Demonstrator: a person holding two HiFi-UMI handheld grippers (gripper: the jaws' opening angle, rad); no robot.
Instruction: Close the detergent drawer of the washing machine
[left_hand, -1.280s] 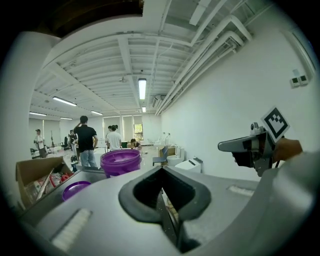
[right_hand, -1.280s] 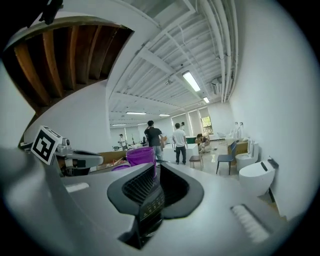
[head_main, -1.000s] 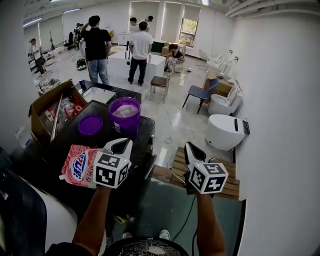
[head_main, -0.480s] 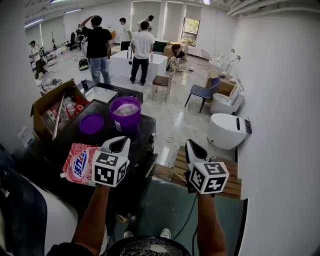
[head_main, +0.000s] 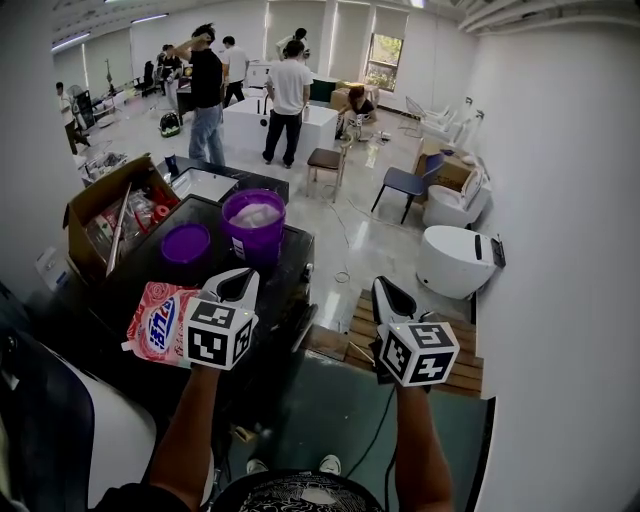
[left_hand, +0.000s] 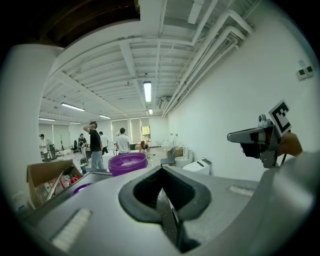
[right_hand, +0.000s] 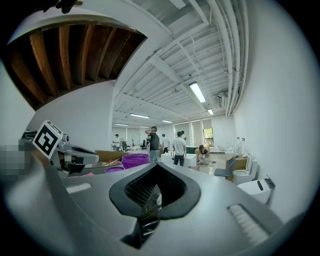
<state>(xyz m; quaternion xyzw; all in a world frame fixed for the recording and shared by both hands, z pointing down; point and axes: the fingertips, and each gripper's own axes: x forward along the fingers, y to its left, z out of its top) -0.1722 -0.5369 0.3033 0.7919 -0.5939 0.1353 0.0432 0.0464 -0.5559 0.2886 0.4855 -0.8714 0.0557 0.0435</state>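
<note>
The black-topped washing machine (head_main: 285, 262) stands below and ahead of me, at the left. A grey piece (head_main: 303, 325) juts from its front edge just right of my left gripper; it looks like the detergent drawer, but most of it is hidden. My left gripper (head_main: 240, 284) hovers over the machine's near right corner with its jaws together and nothing between them. My right gripper (head_main: 385, 294) hangs to the right, over the floor, also shut and empty. Each shows in the other's view: right gripper (left_hand: 260, 137), left gripper (right_hand: 65, 150).
On the machine's top are a purple bucket (head_main: 253, 225), a purple lid (head_main: 185, 243) and a pink detergent bag (head_main: 160, 325). An open cardboard box (head_main: 110, 215) stands at the left. A wooden pallet (head_main: 360, 335) lies on the floor to the right. Several people stand far back.
Both grippers hold nearly the same place; the head view has shifted slightly. The people at the back have walked about.
</note>
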